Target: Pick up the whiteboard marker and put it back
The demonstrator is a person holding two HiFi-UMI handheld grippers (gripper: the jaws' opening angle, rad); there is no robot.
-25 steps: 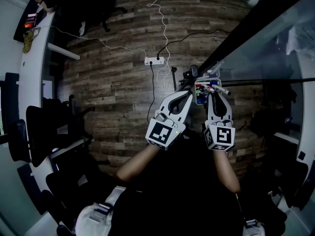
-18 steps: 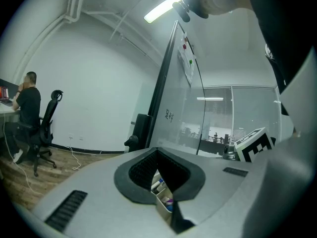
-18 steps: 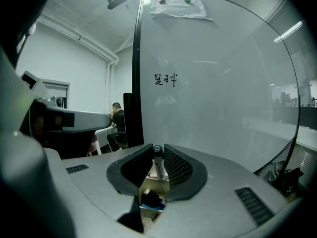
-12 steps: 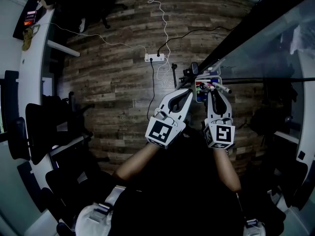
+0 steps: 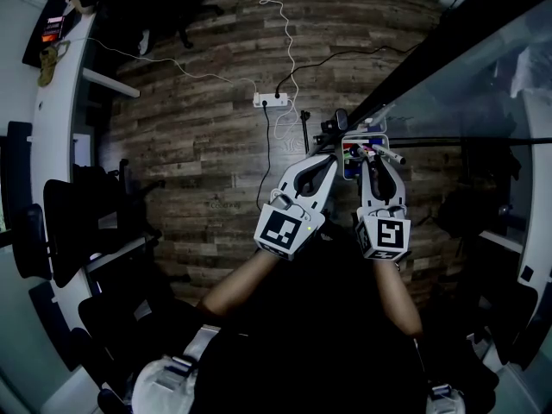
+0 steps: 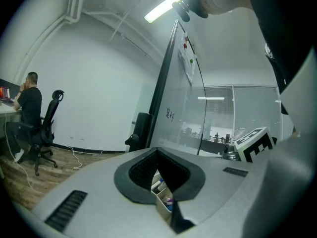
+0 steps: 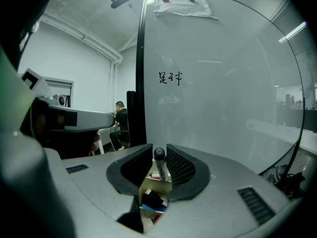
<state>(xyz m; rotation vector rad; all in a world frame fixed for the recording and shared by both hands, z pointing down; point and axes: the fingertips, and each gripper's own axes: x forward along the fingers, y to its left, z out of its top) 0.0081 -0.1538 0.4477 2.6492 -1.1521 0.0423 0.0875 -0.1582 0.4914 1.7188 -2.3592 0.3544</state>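
Note:
A whiteboard marker (image 7: 159, 165) with a white body and a black cap stands upright between the jaws of my right gripper (image 7: 159, 155), which is shut on it. In the head view the marker (image 5: 387, 155) sticks out to the right of the right gripper (image 5: 373, 155), just over the marker tray (image 5: 353, 172). The tray (image 7: 151, 198) holds several coloured markers and hangs at the foot of the whiteboard (image 7: 223, 83). My left gripper (image 5: 330, 156) sits beside the tray's left side. Its jaws meet at the tips with nothing between them (image 6: 157, 152).
A power strip (image 5: 270, 101) with trailing cables lies on the wooden floor (image 5: 198, 145) ahead. Office chairs (image 5: 73, 222) and a white desk (image 5: 52, 119) stand at the left. A seated person (image 6: 29, 105) is far off. The whiteboard's dark frame (image 5: 414, 67) runs diagonally at the right.

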